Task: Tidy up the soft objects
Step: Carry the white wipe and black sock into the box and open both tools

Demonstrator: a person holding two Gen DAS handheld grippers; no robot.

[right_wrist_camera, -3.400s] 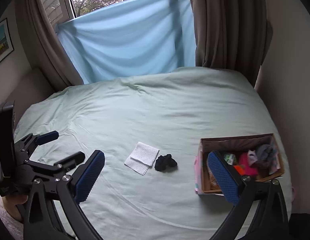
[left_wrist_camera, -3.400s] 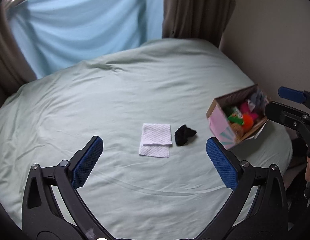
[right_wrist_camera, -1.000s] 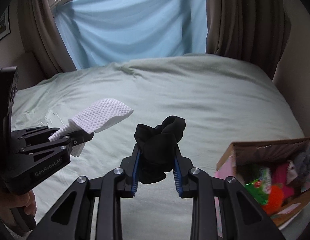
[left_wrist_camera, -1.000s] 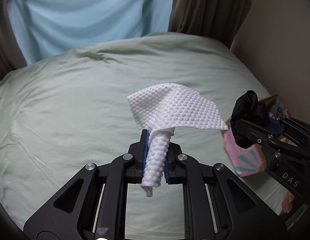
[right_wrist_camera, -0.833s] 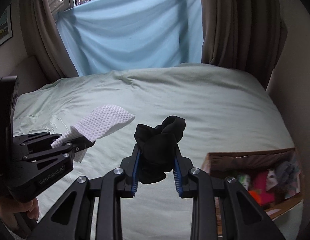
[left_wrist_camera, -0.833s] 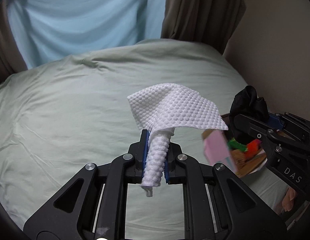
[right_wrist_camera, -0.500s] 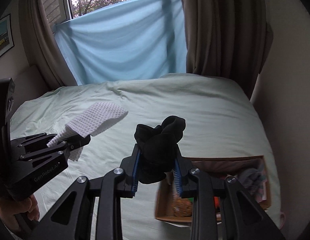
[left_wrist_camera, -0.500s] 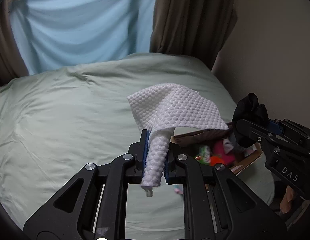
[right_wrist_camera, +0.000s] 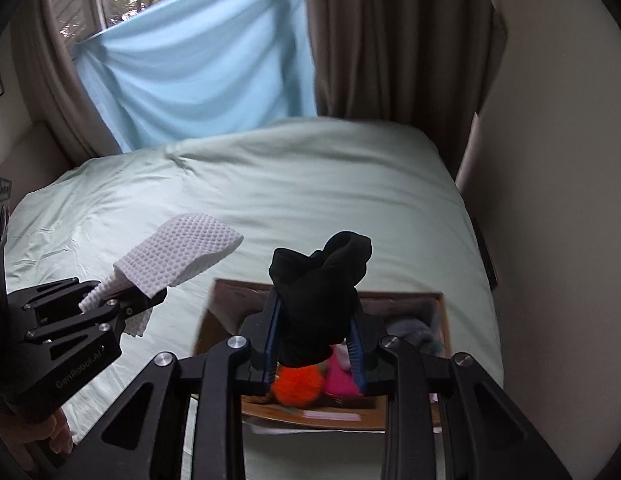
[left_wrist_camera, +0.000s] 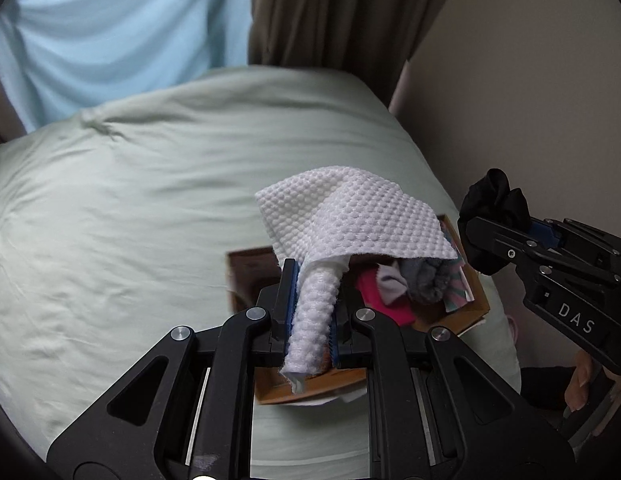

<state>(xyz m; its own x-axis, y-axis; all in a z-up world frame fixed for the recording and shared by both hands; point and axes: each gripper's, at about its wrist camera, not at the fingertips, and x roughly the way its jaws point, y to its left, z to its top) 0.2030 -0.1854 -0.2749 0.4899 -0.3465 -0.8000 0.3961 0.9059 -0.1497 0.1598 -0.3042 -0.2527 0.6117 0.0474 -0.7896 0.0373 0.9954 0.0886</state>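
White waffle-textured cloth point(left_wrist_camera: 350, 216) is clamped between the blue pads of the left gripper point(left_wrist_camera: 310, 312); one end is rolled in the jaws and the rest fans out above them, because the grip takes only a bunched corner. The right gripper point(right_wrist_camera: 314, 344) has its jaws pressed together on a black fabric piece point(right_wrist_camera: 318, 280), maybe a sock or a scrunchie; I cannot tell which. This piece bulges up over the fingertips, so the hold is around its lower part only.

Both loads hang in the air over a cardboard box point(right_wrist_camera: 442, 300) which stands on the pale green bed point(right_wrist_camera: 270, 184), near the bed's right edge, close to the wall. The box already holds soft things: an orange fluffy ball point(right_wrist_camera: 296, 388), something pink point(left_wrist_camera: 380, 300) and a grey fabric item point(left_wrist_camera: 426, 280). I judge that the box is the collecting place and that the two items are carried there together, one in each gripper, to save a trip.

In the left wrist view the cloth covers much of the box opening, and the black piece sits to the right, beyond the box's right rim. In the right wrist view the black piece is over the middle of the box, and the cloth is left of it, over the bed beside the box's left rim. So the views do not agree fully about who is above the opening; probably both still need a little lowering before release. The cloth is light and may cling to a pad or fall across the rim.
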